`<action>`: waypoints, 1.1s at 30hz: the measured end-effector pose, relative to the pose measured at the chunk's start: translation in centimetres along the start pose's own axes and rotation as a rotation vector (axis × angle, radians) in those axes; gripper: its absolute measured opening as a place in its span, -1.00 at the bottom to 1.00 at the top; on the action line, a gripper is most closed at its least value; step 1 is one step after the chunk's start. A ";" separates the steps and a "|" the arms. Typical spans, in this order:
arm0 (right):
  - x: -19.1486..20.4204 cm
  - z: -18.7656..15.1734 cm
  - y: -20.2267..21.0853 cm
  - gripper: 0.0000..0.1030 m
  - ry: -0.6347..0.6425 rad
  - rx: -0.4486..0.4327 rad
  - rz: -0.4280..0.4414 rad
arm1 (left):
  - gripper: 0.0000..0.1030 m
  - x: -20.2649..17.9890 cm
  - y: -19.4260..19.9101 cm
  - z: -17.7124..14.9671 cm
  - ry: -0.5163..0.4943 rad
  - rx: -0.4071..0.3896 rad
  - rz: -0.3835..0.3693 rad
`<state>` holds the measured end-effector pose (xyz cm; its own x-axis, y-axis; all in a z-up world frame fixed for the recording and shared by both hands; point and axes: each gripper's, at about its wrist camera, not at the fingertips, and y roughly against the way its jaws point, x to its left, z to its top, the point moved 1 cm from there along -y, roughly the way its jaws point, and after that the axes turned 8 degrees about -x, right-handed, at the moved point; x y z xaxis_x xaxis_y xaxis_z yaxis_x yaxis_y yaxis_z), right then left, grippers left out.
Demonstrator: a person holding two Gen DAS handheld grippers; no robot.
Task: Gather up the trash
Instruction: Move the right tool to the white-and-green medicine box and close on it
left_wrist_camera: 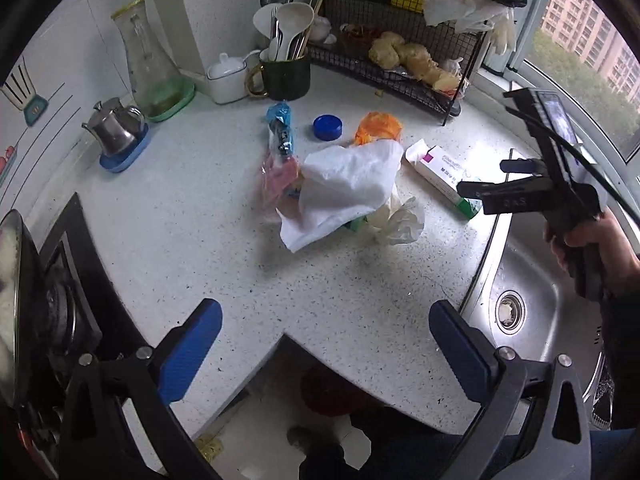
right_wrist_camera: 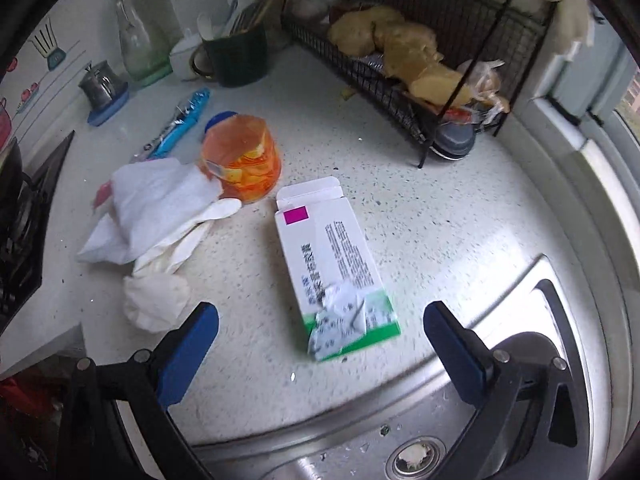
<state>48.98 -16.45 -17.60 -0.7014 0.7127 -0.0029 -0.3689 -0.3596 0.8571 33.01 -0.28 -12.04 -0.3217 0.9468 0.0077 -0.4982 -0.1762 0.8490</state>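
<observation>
On the speckled white stone worktop (left_wrist_camera: pixel 208 208) the trash lies in a loose heap: a crumpled white paper towel (left_wrist_camera: pixel 348 188), a flimsy orange plastic wrapper (right_wrist_camera: pixel 242 160), a blue foil sachet (left_wrist_camera: pixel 280 132), a round blue plastic cap (left_wrist_camera: pixel 328 127), and a flat white cardboard box (right_wrist_camera: pixel 332 256) with a torn green end, lying just beside the steel sink (right_wrist_camera: pixel 400 420).

The right gripper (right_wrist_camera: pixel 320 332) hangs over the sink edge, its blue-padded fingers (right_wrist_camera: pixel 188 344) spread wide and empty, the torn end of the box between them. The left gripper (left_wrist_camera: pixel 324 344) hovers at the worktop's front edge, equally wide and empty.

The box looks thin and collapsible; closing on its ragged end could tear it further or let it slide on the smooth stone into the basin. The towel is limp and would likely drag neighbouring scraps along.
</observation>
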 end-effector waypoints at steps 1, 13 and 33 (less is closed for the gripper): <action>-0.2 0.4 -0.5 0.99 0.003 0.009 0.003 | 0.99 0.0 -0.2 0.1 0.000 0.005 0.020; -0.6 1.8 -4.7 0.98 0.055 0.070 0.057 | 0.99 0.3 -3.3 -0.2 0.077 0.069 0.087; 1.5 1.9 -4.3 0.15 0.081 0.071 0.080 | 0.99 1.0 -5.0 -0.1 0.099 0.103 0.088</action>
<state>50.67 -12.73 -20.28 -0.7751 0.6312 0.0280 -0.2673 -0.3678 0.8907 35.05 1.49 -16.31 -0.4406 0.8970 0.0371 -0.3806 -0.2240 0.8972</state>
